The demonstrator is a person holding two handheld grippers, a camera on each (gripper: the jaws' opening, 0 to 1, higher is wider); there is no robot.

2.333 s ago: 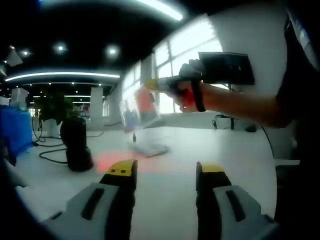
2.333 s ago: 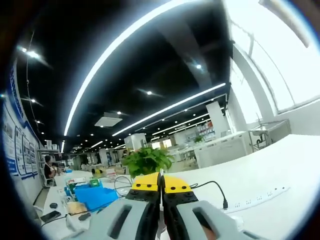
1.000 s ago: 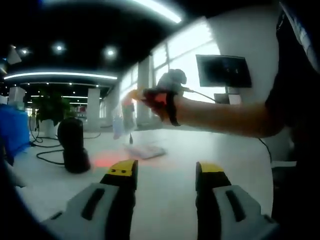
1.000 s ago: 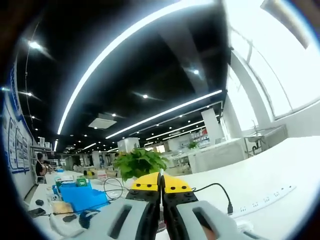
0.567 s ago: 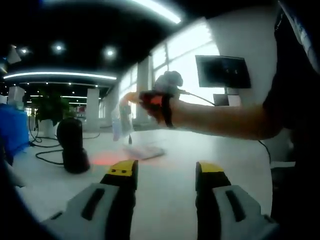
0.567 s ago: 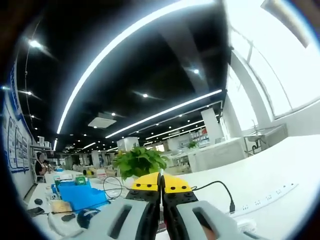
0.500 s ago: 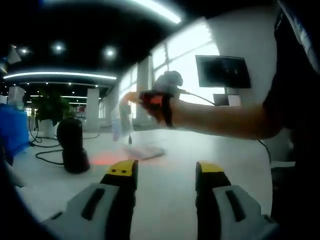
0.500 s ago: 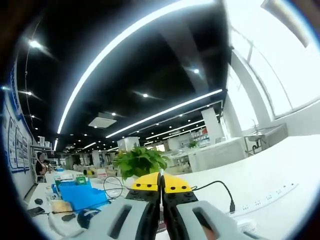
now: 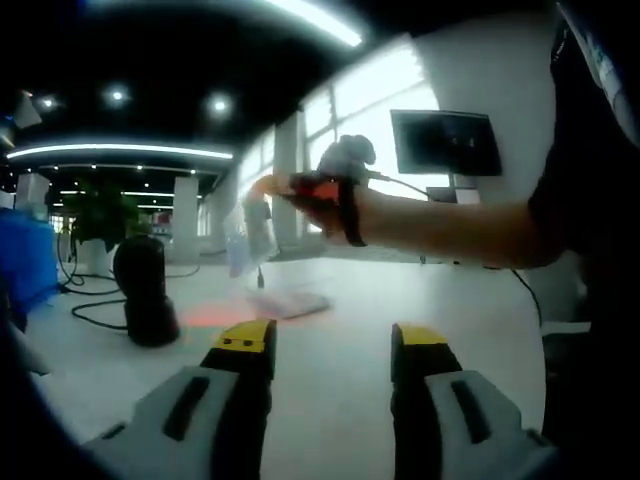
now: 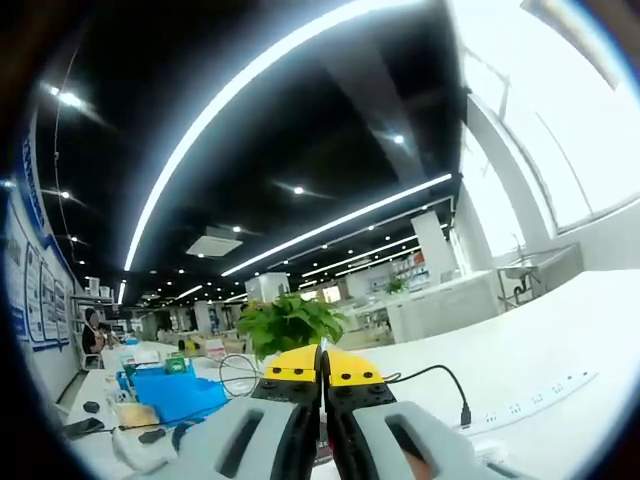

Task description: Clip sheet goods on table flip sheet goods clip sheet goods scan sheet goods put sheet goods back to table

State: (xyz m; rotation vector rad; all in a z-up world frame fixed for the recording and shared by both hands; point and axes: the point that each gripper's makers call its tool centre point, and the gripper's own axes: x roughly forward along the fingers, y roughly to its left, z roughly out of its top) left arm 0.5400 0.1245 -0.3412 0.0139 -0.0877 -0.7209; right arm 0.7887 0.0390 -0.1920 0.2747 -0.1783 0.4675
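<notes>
Ahead, my left gripper (image 9: 332,345) gapes wide, empty, low over the white table (image 9: 420,300). At 11 o'clock, the right gripper (image 10: 322,378), jaws pressed together, dangles the sheet goods (image 9: 248,245); black scanner (image 9: 145,290) at 10, power strip (image 10: 530,392) right.

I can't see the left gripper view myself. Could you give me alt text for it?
The right gripper, carried in from the right by a person's arm, holds a clear sheet item above a white table. A black scanner stands at left, with red light on the table beside it. The left gripper waits open below.
</notes>
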